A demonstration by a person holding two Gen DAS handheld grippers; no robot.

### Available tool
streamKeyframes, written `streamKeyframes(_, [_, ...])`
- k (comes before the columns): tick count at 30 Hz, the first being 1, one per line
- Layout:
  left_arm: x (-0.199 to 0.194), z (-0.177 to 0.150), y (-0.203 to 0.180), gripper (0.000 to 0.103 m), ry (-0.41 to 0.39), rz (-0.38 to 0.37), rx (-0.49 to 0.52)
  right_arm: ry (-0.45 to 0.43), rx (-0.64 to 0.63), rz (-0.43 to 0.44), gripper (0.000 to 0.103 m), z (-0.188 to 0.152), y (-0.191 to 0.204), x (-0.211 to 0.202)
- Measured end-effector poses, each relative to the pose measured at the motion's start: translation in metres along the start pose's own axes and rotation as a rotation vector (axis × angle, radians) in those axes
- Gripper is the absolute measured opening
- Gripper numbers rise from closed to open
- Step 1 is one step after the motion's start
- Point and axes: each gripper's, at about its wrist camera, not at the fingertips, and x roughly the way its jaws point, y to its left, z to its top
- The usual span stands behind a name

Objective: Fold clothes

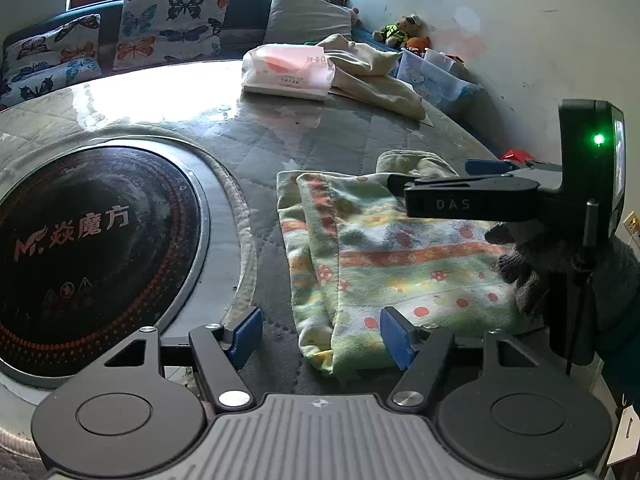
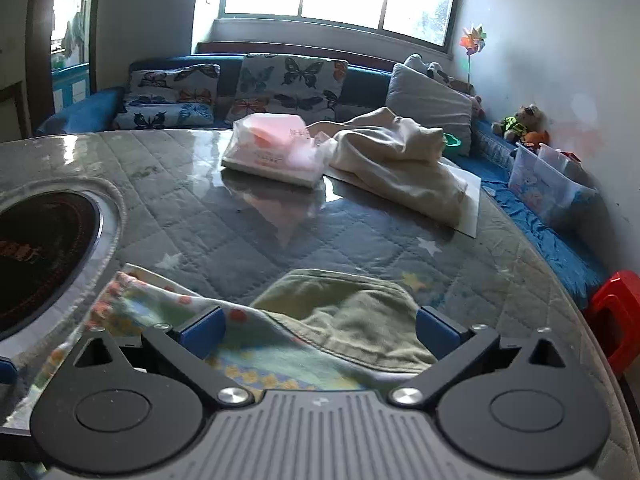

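Observation:
A small patterned garment (image 1: 384, 256), pale green with orange and yellow bands and dots, lies folded on the quilted table cover. It also shows in the right wrist view (image 2: 256, 344), with a plain olive-green part (image 2: 348, 304) on top. My left gripper (image 1: 322, 332) is open, its blue pads either side of the garment's near corner. My right gripper (image 2: 320, 330) is open and sits low over the garment. The right gripper also shows side-on in the left wrist view (image 1: 472, 184), held by a dark-gloved hand.
A round black induction hob (image 1: 88, 248) is set into the table at the left. A tissue pack (image 2: 276, 152) and a crumpled cream cloth (image 2: 400, 160) lie at the far side. A red stool (image 2: 616, 316) stands off the right edge. Cushions line the sofa (image 2: 280, 84) behind.

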Motion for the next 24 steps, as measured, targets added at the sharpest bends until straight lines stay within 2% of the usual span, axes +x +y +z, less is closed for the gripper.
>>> streamKeyframes(7, [-0.005,-0.001,0.002,0.068,-0.013,0.009,0.003,-0.023,-0.017,0.019,0.103,-0.005,0.002,-0.018])
streamKeyframes(13, [-0.011,-0.001,0.003,0.068,-0.030,0.013,0.004,-0.036,-0.060,-0.054,0.103,-0.037,-0.008,-0.054])
streamKeyframes(17, [-0.012,0.000,-0.002,0.068,-0.037,0.016,0.015,-0.043,-0.067,-0.072,0.103,-0.061,-0.007,-0.071])
streamKeyframes(21, [-0.014,0.000,-0.009,0.068,-0.046,0.017,0.035,-0.103,-0.134,-0.130,0.103,-0.082,0.000,-0.089])
streamKeyframes(24, [-0.014,0.003,-0.017,0.068,-0.053,0.010,0.053,-0.123,-0.127,-0.150,0.103,-0.088,0.001,-0.096])
